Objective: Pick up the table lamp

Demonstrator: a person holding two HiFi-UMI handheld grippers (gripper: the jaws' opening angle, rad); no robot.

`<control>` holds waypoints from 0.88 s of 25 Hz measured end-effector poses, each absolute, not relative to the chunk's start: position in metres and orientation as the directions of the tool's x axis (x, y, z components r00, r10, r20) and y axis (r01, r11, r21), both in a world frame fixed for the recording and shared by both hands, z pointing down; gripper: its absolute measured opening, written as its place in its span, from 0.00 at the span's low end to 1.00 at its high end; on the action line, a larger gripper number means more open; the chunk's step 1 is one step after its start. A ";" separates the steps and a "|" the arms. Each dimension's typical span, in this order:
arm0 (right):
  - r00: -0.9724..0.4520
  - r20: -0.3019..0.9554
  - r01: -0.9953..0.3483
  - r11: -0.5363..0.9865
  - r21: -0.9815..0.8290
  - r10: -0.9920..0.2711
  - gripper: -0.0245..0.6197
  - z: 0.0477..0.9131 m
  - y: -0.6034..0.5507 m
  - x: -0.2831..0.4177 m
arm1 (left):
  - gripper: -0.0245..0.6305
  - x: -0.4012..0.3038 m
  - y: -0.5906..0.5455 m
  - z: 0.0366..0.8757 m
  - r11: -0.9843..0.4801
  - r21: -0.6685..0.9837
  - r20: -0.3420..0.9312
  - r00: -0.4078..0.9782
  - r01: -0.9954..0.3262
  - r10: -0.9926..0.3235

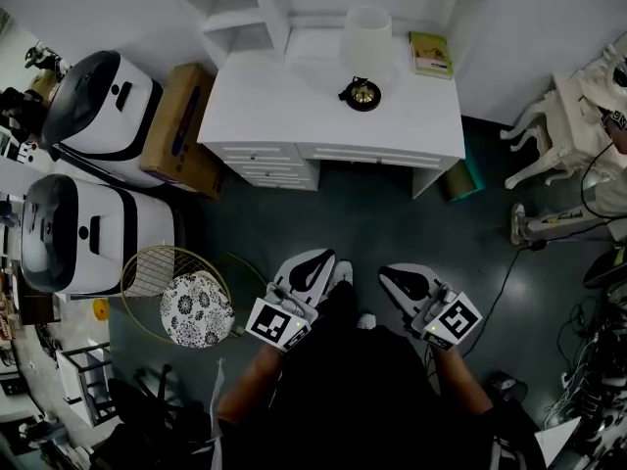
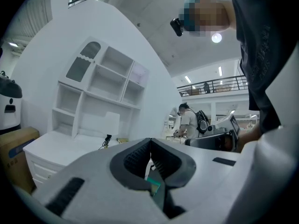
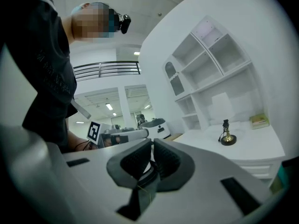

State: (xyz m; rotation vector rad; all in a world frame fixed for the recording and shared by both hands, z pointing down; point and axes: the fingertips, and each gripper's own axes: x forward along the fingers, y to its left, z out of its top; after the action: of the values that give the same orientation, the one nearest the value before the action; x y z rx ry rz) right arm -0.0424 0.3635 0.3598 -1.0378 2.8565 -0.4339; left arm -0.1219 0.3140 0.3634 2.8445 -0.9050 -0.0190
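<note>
**Fingers of both grippers pressed together; table lamp on the desk, well apart from them**

Fingers (image 2: 133,157) of the left gripper (image 2: 150,141) meet at their tips, with nothing between the pads. The fingers (image 3: 131,158) of the right gripper (image 3: 152,142) are likewise pressed together and empty. In the head view, the left gripper (image 1: 312,261) and right gripper (image 1: 397,274) are held side by side, low in the frame, over the dark floor (image 1: 392,223), each pointing toward the white desk (image 1: 284,106).

The table lamp (image 1: 364,52) stands upright on the desk top near the back, its white shade above a round dark base with a brass centre. A small book (image 1: 430,53) lies just to its right on the desk. Neither gripper touches the lamp. The right gripper view shows the lamp (image 3: 227,134) to the right of the jaws, in front of the white shelving (image 3: 210,59). The left gripper view shows it (image 2: 108,139) to the left of the jaws.

Beside the desk's left end leans a cardboard box (image 1: 181,125). A round patterned stool (image 1: 196,308) stands on the floor near the left gripper.
</note>
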 end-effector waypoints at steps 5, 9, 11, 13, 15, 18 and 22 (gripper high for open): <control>-0.749 0.070 -0.644 0.699 -0.311 -0.659 0.10 0.365 0.317 -0.049 | 0.07 -0.139 0.269 0.370 -0.801 0.167 0.036 0.816 -0.575 -0.578; -0.734 0.102 -0.665 0.679 -0.312 -0.672 0.10 0.370 0.292 -0.052 | 0.07 -0.145 0.238 0.367 -0.809 0.174 0.019 0.824 -0.561 -0.567; -0.719 0.111 -0.682 0.667 -0.300 -0.686 0.10 0.370 0.283 -0.054 | 0.07 -0.145 0.226 0.367 -0.820 0.165 0.009 0.832 -0.548 -0.554; -0.703 0.119 -0.699 0.652 -0.294 -0.701 0.10 0.371 0.277 -0.052 | 0.07 -0.144 0.218 0.367 -0.824 0.168 0.003 0.836 -0.541 -0.548; -0.689 0.119 -0.711 0.635 -0.303 -0.714 0.10 0.371 0.271 -0.047 | 0.07 -0.141 0.212 0.365 -0.828 0.172 -0.001 0.840 -0.534 -0.542; -0.678 0.110 -0.717 0.621 -0.317 -0.726 0.10 0.369 0.262 -0.039 | 0.07 -0.136 0.204 0.362 -0.834 0.172 -0.005 0.846 -0.524 -0.533; -0.658 0.122 -0.735 0.599 -0.318 -0.743 0.10 0.376 0.245 -0.026 | 0.07 -0.130 0.190 0.363 -0.833 0.173 0.001 0.846 -0.526 -0.534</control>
State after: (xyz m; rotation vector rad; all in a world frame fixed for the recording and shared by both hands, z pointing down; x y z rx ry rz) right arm -0.0257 0.2455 0.3763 -1.2895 2.7883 -0.5380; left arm -0.1300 0.1897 0.3630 2.8561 -0.8264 -0.0702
